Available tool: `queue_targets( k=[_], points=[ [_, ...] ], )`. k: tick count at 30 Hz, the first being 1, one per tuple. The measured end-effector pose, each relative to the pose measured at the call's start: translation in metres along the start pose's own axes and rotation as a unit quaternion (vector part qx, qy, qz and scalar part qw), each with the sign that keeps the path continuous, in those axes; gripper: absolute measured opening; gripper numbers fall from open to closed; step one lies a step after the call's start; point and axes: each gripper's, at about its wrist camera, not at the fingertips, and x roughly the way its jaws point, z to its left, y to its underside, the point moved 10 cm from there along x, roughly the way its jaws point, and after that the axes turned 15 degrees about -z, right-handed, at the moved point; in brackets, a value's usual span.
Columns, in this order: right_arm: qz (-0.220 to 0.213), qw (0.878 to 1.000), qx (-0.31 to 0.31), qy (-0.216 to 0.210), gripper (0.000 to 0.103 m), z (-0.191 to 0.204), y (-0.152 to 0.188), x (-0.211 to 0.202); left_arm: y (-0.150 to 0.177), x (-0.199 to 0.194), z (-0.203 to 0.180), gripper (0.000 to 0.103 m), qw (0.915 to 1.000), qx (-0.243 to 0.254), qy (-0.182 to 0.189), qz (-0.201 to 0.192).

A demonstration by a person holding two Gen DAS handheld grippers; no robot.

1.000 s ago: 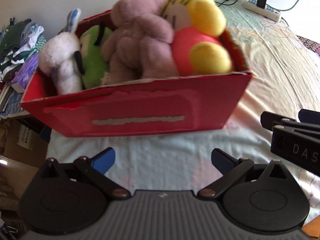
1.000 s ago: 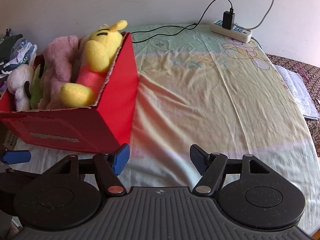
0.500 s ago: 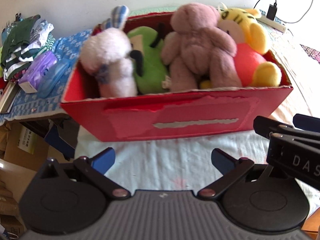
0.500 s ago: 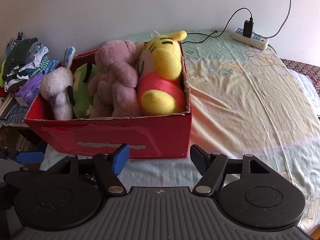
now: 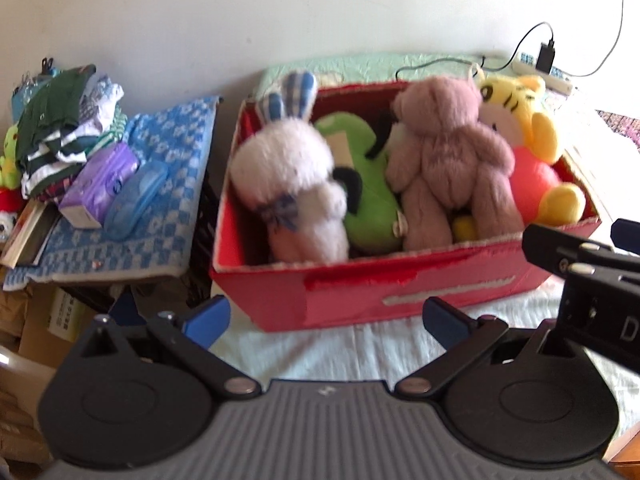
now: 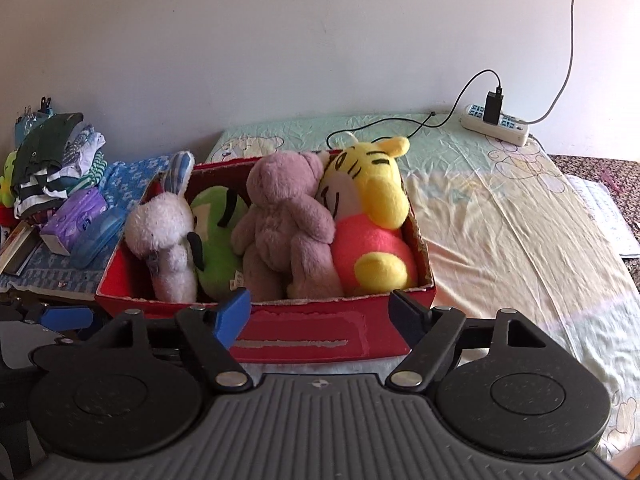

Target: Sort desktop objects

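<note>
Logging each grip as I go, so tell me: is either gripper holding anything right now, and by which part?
Nothing is held. The left gripper and right gripper are both open and empty, in front of the red box of plush toys.

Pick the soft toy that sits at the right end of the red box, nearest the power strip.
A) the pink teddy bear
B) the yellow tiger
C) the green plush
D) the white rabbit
B: the yellow tiger fills the right end of the red box, with the pink teddy bear, the green plush and the white rabbit lined up to its left.
</note>
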Motion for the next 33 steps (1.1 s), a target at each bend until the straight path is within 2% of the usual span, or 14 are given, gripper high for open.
queue_targets(
  k=[5, 14, 21, 26, 33],
  points=[
    [-0.020, 1.000, 0.004, 0.024, 0.082, -0.007, -0.019, 0.004, -0.023, -0.002, 0.007, 0.102, 0.9996, 0.004, -0.012, -0.025],
    [-0.023, 0.999, 0.012, 0.032, 0.083, -0.021, -0.036, 0.015, -0.045, 0.005, 0.012, 0.102, 0.9991, -0.030, -0.018, -0.025],
    [-0.012, 1.000, 0.007, 0.028, 0.088, -0.027, -0.047, 0.024, -0.055, 0.008, 0.000, 0.102, 0.9991, -0.029, -0.017, -0.028],
    [-0.008, 1.000, 0.007, 0.019, 0.089, -0.036, -0.052, 0.028, -0.057, 0.015, -0.010, 0.102, 0.9993, -0.032, -0.018, -0.013],
    [0.005, 1.000, -0.009, 0.012, 0.089, -0.053, -0.049, 0.034, -0.057, 0.020, -0.034, 0.102, 0.9992, -0.021, -0.029, -0.017]
  ],
)
